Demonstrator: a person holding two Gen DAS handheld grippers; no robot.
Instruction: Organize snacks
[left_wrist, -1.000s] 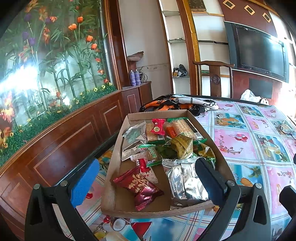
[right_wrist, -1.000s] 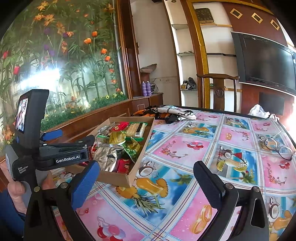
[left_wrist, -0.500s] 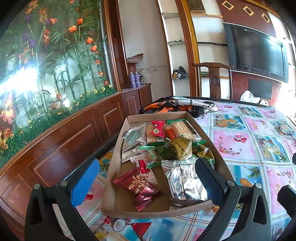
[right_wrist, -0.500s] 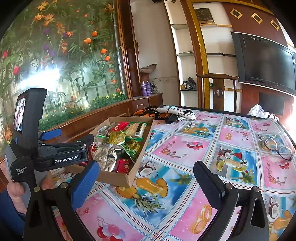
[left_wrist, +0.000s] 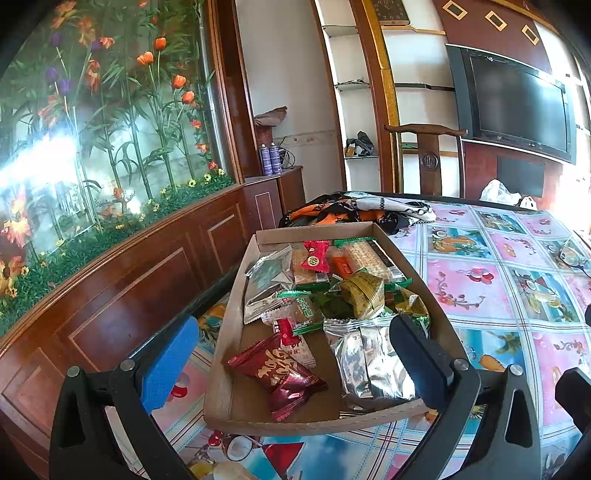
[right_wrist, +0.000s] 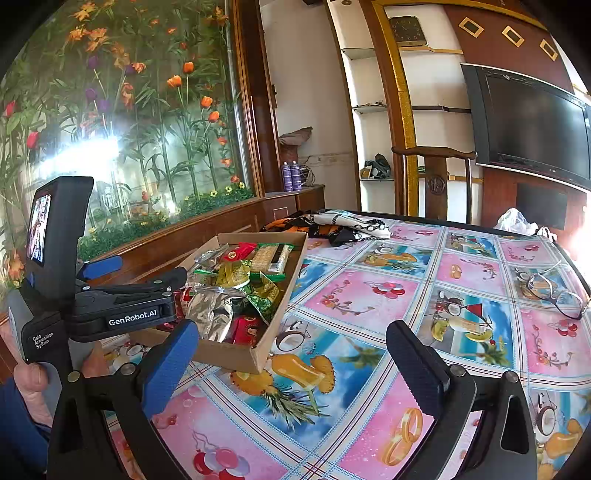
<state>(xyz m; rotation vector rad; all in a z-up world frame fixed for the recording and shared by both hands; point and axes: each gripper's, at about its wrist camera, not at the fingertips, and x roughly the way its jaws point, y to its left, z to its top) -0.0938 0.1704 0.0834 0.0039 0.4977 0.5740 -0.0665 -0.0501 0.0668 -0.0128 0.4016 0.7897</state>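
Fruit-print tablecloth (right_wrist: 369, 295) covers the table; the cardboard tray (left_wrist: 236, 354) of snacks sits along its left edge. Your left gripper (left_wrist: 291, 362) hangs spread over the near end, right gripper (right_wrist: 291, 363) spread, empty. Red packet (left_wrist: 280, 373) and silver pouches (left_wrist: 369, 365): light, crinkly, slippery; pinch a sealed edge. Eyeglasses (right_wrist: 554, 295) lie well apart, right.

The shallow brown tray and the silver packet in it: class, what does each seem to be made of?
Shallow brown tray: seemingly cardboard, matt, with folded walls and raw cut edges. Silver packet: probably metallised foil or plastic film, glossy, crinkled and mirror-bright; which one cannot be told by sight.
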